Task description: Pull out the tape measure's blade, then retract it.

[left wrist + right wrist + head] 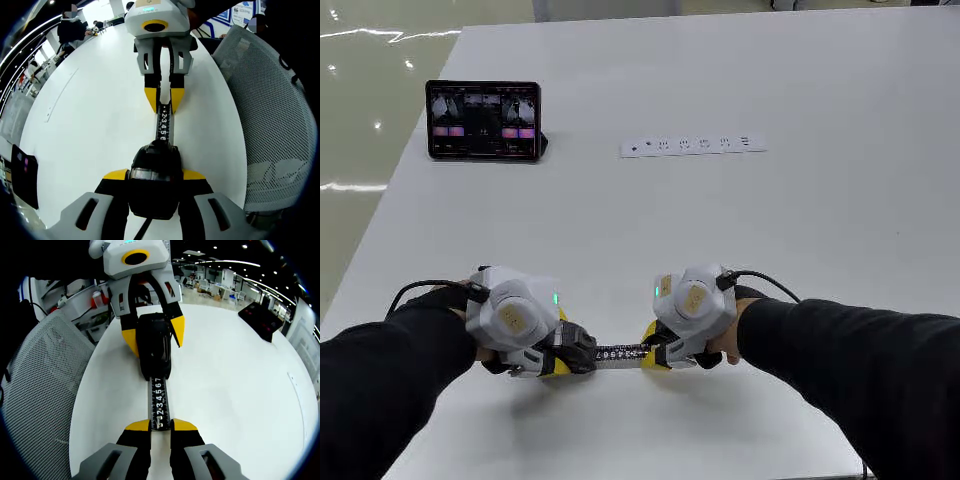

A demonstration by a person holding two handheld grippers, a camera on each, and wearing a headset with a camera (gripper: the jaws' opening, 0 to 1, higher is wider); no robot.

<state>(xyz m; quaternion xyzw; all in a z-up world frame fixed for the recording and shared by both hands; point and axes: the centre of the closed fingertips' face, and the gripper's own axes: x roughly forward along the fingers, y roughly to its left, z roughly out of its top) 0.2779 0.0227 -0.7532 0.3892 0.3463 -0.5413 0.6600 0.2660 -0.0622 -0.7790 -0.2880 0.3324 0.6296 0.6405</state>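
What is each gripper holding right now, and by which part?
The left gripper clamps the tape measure's black case by its sides; the right gripper pinches the drawn-out blade at its tip.

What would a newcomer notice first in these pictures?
At the near edge of the table, the left claw grips a black tape measure case, and the right claw pinches the tip of its short blade. Farther back on the left stands a tablet.
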